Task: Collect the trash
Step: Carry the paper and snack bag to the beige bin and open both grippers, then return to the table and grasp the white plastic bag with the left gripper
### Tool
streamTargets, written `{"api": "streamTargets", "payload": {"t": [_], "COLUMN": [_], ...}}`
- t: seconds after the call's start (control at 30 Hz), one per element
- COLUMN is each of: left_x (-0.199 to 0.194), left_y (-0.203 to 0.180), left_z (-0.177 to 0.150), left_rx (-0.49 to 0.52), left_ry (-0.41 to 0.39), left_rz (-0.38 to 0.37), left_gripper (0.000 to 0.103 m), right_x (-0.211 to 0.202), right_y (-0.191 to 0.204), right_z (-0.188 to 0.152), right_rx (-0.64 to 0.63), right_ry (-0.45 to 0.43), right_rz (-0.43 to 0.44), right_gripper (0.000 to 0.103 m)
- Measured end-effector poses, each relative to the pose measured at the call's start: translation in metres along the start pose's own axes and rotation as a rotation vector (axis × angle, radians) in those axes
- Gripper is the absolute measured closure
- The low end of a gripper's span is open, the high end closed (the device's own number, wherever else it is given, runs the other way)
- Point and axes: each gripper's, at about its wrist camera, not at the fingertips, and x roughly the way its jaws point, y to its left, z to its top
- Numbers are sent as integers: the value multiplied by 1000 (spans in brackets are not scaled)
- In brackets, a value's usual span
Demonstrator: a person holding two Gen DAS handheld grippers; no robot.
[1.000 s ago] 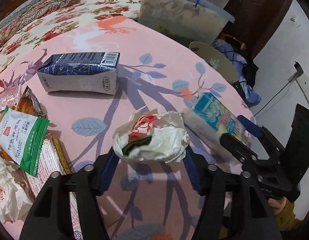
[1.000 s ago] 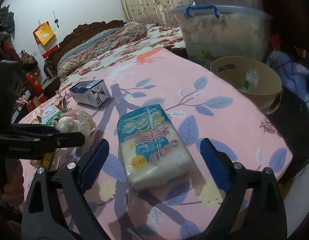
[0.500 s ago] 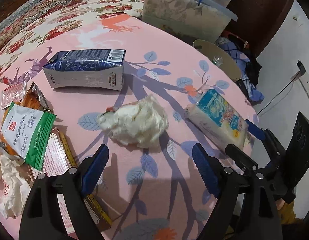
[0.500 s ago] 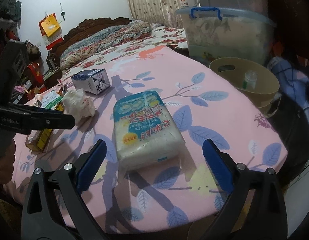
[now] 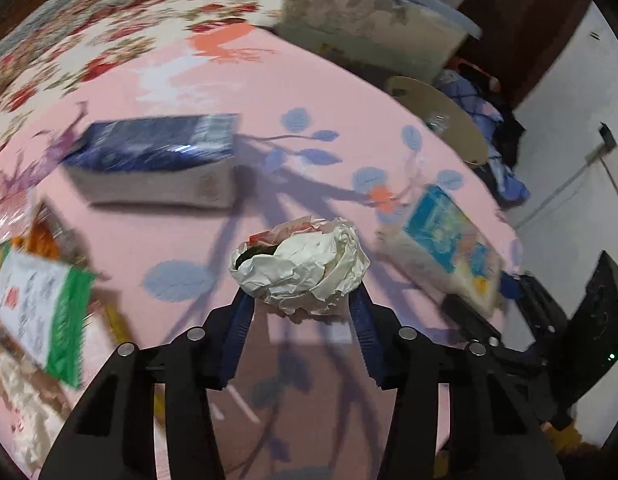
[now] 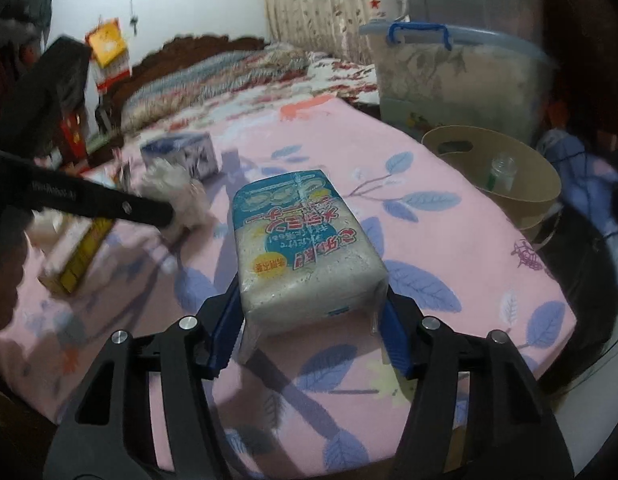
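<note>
Both grippers have closed since half a second ago: the left gripper [image 5: 301, 300] now pinches the crumpled white wad [image 5: 301, 270] above the pink sheet [image 5: 269, 92], while the right gripper [image 6: 311, 312] clamps the blue-labelled tissue pack [image 6: 305, 248] near the tan bin [image 6: 489, 168]

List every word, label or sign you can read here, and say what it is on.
No words read clearly; one sign does.
Red star: white mug.
Upside-down red and white characters on the tissue pack: unreadable.
Print on green packet, blue carton: blurred.
White lettering on left tongs: blurred.
</note>
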Motion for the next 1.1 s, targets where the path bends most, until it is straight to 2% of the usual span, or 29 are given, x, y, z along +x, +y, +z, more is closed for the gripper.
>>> {"api": "streamTargets", "payload": {"t": [0.1, 0.2, 0.4, 0.47, 0.57, 0.63, 0.67, 0.7, 0.73, 0.8, 0.87, 1.0, 1.1], "left_x": [7, 18, 47, 59, 82, 99, 106, 113, 120, 125, 118, 81, 48], "left_y": [-18, -40, -100, -115, -138, -150, -154, -157, -159, -154, -145, -127, -112], "left_z": [14, 39, 116, 138, 168, 186, 192, 198, 202, 203, 198, 173, 142], "left_rx": [38, 64, 156, 167, 186, 189, 188, 184, 177, 150, 123, 112, 108], "left_ry": [14, 40, 47, 52, 50, 44, 46, 47, 45, 54, 51, -18, -69], "left_rz": [-22, -79, -174, -188, -175, -153, -140, -117, -84, -63, -92, -100, -104], "left_gripper": [57, 57, 56, 54, 50, 40, 23, 15, 16, 17, 17, 17, 16], "right_x": [-2, -1, 8, 13, 24, 33, 40, 47, 52, 48, 38, 16, 5], "right_y": [-20, -52, -132, -161, -182, -190, -193, -194, -195, -194, -188, -174, -159], "right_z": [9, 20, 46, 56, 73, 83, 89, 93, 96, 100, 99, 88, 79], "right_rx": [70, 174, 382, 435, 431, 422, 415, 408, 408, 400, 374, 403, 421], "right_ry": [-35, -49, -55, -52, -35, -20, -3, 14, 28, -13, -56, -137, -174], "right_rz": [-27, -43, -98, -132, -167, -177, -184, -183, -182, -197, -220, -206, -170], "right_gripper": [42, 42, 41, 40, 39, 37, 36, 27, 19, 18, 17, 17, 18]}}
